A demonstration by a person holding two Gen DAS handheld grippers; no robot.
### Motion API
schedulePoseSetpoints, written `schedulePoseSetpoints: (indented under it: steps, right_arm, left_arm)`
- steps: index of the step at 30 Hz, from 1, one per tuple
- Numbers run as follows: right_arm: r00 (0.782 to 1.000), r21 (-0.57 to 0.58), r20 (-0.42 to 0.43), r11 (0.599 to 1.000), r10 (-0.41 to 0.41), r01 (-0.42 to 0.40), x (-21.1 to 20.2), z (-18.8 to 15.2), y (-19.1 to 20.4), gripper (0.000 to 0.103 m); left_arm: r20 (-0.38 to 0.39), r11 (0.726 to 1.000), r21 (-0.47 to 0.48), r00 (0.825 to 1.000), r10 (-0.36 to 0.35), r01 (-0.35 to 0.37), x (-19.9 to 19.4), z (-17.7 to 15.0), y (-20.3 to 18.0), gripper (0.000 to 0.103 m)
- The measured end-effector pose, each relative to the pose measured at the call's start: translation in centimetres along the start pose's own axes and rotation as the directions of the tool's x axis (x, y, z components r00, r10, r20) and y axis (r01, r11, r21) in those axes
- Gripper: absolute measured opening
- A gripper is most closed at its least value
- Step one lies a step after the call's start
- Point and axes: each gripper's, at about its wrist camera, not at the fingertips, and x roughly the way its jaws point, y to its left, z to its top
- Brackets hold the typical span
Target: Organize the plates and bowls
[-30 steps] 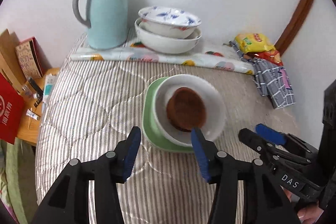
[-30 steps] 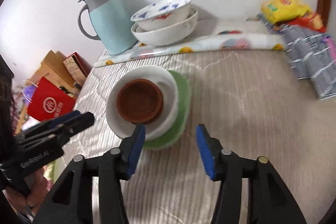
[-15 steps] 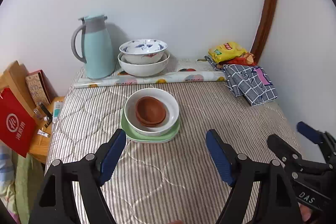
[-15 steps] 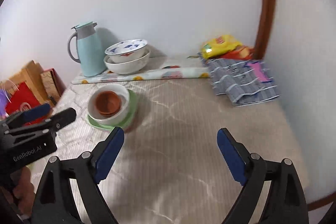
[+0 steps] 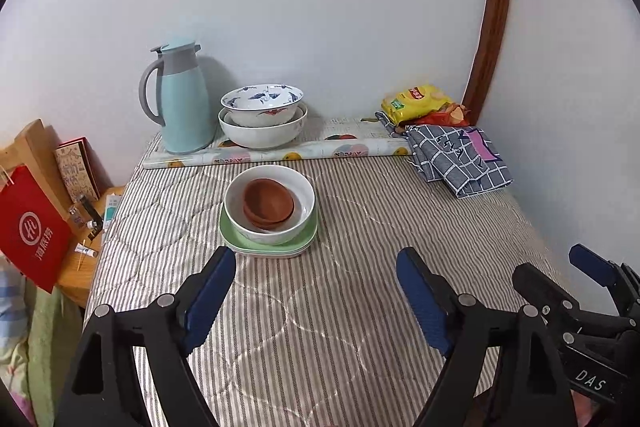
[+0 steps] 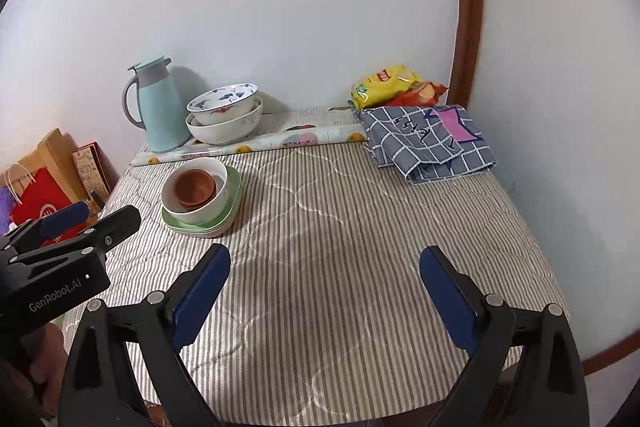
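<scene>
Both my left gripper point(image 5: 316, 287) and right gripper point(image 6: 324, 285) gape, holding nothing — brown bowls point(image 5: 268, 203) nested in the white bowl point(image 5: 306, 205) on green plates point(image 5: 240, 243), centre frame.

Left gripper point(image 5: 316, 291), right gripper point(image 6: 325, 287): jaws wide, empty.

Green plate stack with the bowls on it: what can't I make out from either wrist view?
- Green plates: both views, the white bowl covers all but their edges, so the count is unclear.
- Brown bowls: nested, number uncertain.
- White bowl's floor: hidden by the brown bowls.
- Lower bowl by the jug: inside hidden by the patterned bowl.
</scene>
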Motion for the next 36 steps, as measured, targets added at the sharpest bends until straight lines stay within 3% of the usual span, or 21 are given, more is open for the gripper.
schedulePoseSetpoints:
  steps: [36]
  right_arm:
    - [1.0,0.035,-0.001,0.999,-0.025,0.025,-0.9,-0.8,-1.4,0.095]
  left_arm:
    - [0.003,1.0,0.025,1.0,0.005,-0.005,-0.7,-0.8,-1.3,0.082]
